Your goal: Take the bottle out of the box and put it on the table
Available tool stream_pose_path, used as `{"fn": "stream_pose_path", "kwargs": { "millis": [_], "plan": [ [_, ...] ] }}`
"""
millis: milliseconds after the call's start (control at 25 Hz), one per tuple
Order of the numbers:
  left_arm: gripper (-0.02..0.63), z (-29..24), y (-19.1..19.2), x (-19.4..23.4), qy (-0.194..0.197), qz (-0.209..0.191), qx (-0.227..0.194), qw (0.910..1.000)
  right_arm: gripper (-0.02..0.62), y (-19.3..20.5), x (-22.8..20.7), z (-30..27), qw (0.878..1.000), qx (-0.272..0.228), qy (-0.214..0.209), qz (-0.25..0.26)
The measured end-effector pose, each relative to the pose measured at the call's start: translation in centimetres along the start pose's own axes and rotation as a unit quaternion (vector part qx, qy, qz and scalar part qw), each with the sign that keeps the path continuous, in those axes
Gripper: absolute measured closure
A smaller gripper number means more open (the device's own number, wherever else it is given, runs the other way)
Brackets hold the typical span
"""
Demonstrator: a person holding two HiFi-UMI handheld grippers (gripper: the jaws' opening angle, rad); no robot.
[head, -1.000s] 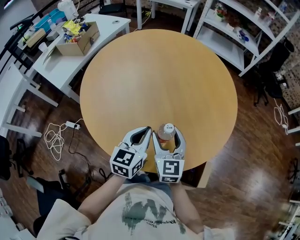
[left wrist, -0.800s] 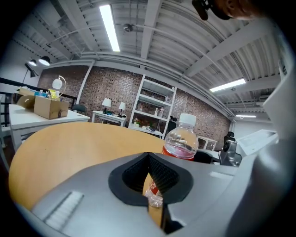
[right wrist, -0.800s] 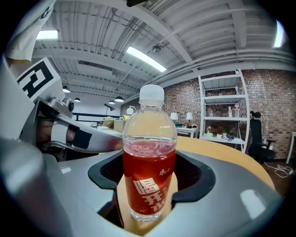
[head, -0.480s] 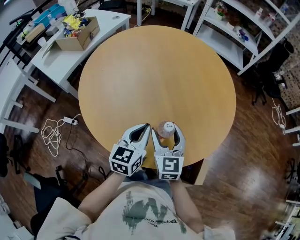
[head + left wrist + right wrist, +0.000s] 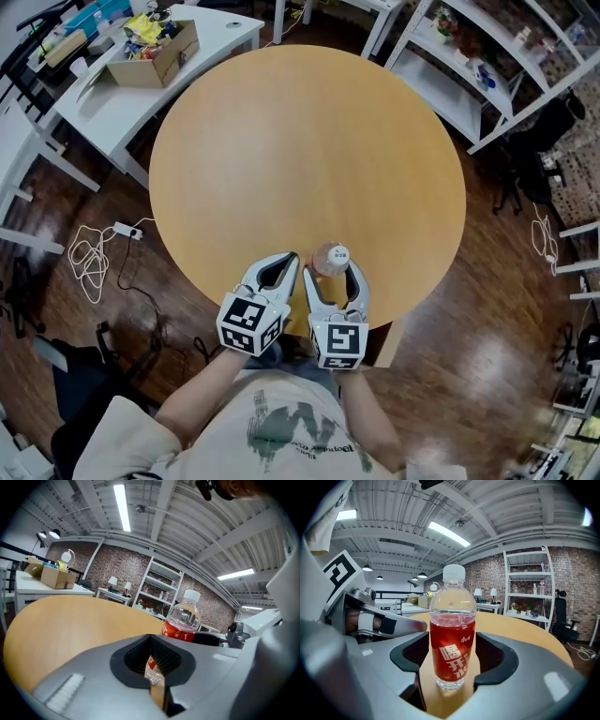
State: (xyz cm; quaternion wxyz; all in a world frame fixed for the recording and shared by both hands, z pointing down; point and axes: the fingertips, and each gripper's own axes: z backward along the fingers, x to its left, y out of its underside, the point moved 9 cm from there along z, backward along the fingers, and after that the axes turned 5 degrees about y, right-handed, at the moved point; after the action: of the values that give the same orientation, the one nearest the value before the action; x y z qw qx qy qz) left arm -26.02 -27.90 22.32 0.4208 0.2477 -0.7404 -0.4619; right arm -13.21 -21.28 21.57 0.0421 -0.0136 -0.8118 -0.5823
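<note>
A clear bottle [image 5: 330, 258] with red drink, a red label and a white cap stands upright on the round wooden table [image 5: 300, 141], close to its near edge. My right gripper [image 5: 333, 270] is open around it, one jaw on each side. In the right gripper view the bottle [image 5: 452, 634] rests on the tabletop with a gap to each jaw of the right gripper [image 5: 452, 651]. My left gripper [image 5: 292, 260] lies just left of it, shut on nothing. In the left gripper view the bottle [image 5: 183, 620] rises behind the shut left gripper [image 5: 157, 670].
An open cardboard box [image 5: 155, 56] with several small items sits on a white desk [image 5: 202, 33] at the far left. White shelving [image 5: 487, 75] stands at the far right. A cable [image 5: 89, 253] lies on the wooden floor to the left.
Both grippers and the bottle stay where they were. Only the head view has drifted slightly, so the table sits a little higher and further left in it.
</note>
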Motion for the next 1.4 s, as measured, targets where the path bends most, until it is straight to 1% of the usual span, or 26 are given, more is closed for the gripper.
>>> {"fn": "stream_pose_path", "kwargs": {
  "millis": [200,320,480,640,800,920,1040,1160,1240,1400],
  "plan": [
    [0.611,0.2,0.7,0.2,0.008,0.021,0.000,0.9997,0.320,0.1,0.2,0.3,1.000,0.021,0.005,0.008],
    [0.611,0.2,1.0,0.3,0.010,0.026,-0.001,0.9996,0.333,0.1,0.2,0.3,1.000,0.027,0.007,0.008],
    [0.611,1.3,1.5,-0.3,0.002,0.016,-0.011,0.9998,0.343,0.8,-0.2,1.1,1.000,0.026,0.007,-0.007],
    [0.611,2.4,1.8,-0.9,-0.009,0.013,-0.015,0.9998,0.353,0.6,-0.3,2.0,1.000,0.018,0.003,-0.022],
    [0.611,3.0,1.8,-3.4,-0.008,-0.001,-0.021,0.9998,0.360,0.2,-0.7,3.9,0.999,0.004,-0.004,-0.033],
    [0.611,3.7,1.9,-5.7,-0.005,-0.012,-0.023,0.9997,0.373,0.2,-0.7,5.8,0.999,-0.001,-0.008,-0.031],
    [0.611,4.7,2.5,-7.8,-0.003,-0.017,-0.024,0.9996,0.406,0.3,-0.6,8.0,1.000,-0.011,-0.008,-0.028],
    [0.611,5.7,3.3,-9.8,-0.002,-0.024,-0.024,0.9994,0.459,0.6,-0.6,10.4,0.999,-0.021,-0.007,-0.034],
    [0.611,6.1,3.6,-11.2,0.001,-0.031,-0.025,0.9992,0.502,0.7,-0.7,11.9,0.999,-0.024,-0.003,-0.028],
    [0.611,7.4,4.0,-14.1,0.008,-0.042,-0.028,0.9987,0.556,1.1,-0.8,15.2,0.999,-0.026,0.004,-0.021]
  ]
}}
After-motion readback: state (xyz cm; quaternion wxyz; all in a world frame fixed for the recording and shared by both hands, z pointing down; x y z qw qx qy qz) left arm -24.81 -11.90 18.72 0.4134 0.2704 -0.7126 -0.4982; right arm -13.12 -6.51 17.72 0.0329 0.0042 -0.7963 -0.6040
